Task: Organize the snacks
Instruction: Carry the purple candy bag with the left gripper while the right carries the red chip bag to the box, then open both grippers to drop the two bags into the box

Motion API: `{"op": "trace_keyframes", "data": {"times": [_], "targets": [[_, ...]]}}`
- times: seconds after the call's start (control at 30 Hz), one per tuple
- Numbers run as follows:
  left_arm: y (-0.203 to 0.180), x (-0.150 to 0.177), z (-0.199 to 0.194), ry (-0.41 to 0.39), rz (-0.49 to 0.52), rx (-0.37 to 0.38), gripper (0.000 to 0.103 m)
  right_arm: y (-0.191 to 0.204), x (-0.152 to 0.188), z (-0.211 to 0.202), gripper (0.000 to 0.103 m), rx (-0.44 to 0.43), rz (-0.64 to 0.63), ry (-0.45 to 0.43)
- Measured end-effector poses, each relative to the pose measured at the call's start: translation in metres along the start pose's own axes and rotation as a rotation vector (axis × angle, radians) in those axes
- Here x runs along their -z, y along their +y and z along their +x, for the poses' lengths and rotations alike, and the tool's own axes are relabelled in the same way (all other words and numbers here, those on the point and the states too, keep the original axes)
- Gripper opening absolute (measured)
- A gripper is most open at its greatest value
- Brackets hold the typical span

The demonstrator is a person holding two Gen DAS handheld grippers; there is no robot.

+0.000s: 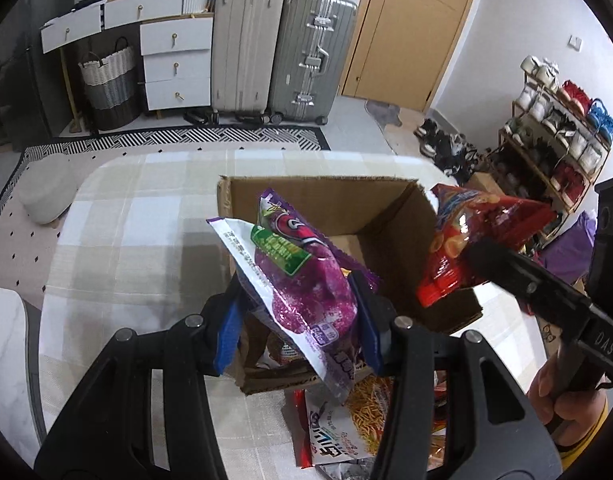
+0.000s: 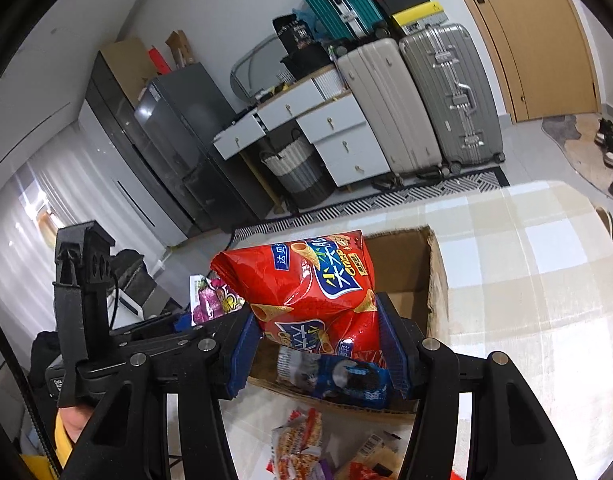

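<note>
My left gripper is shut on a purple and white snack bag and holds it over the near edge of an open cardboard box. My right gripper is shut on a red crisp bag, also seen at the box's right side in the left wrist view. The box holds a blue cookie pack. The purple bag shows at the left of the right wrist view.
More snack packets lie on the checked tablecloth in front of the box: a noodle-snack bag and several others. Suitcases, white drawers, a basket and a shoe rack stand beyond the table.
</note>
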State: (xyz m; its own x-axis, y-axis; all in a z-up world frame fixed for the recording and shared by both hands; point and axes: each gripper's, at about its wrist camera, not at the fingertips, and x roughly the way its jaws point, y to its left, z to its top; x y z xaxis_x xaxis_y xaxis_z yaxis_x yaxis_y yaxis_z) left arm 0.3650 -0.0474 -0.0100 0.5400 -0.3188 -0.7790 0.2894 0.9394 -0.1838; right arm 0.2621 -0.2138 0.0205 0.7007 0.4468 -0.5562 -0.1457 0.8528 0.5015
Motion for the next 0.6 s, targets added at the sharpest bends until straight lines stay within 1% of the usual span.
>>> {"op": "trace_keyframes", "data": {"times": [0.13,0.33,0.4,0.5,0.6], "targets": [[-0.001,-0.004,0.021,0.02,0.0,-0.001,0.046,-0.004,0.006,0.015,0.056,0.017,-0.001,0.037],[0.002,-0.01,0.046,0.035,-0.012,0.005,0.046,-0.009,0.01,0.025,0.056,0.018,0.021,0.055],[-0.001,-0.005,0.045,0.027,-0.019,0.004,0.046,-0.009,0.011,0.025,0.056,0.022,0.021,0.053],[0.002,-0.008,0.047,0.014,-0.027,0.013,0.046,-0.008,0.012,0.025,0.056,0.031,0.02,0.056],[0.002,-0.003,0.036,-0.003,-0.025,0.014,0.046,-0.009,0.013,0.024,0.056,0.035,0.023,0.058]]}}
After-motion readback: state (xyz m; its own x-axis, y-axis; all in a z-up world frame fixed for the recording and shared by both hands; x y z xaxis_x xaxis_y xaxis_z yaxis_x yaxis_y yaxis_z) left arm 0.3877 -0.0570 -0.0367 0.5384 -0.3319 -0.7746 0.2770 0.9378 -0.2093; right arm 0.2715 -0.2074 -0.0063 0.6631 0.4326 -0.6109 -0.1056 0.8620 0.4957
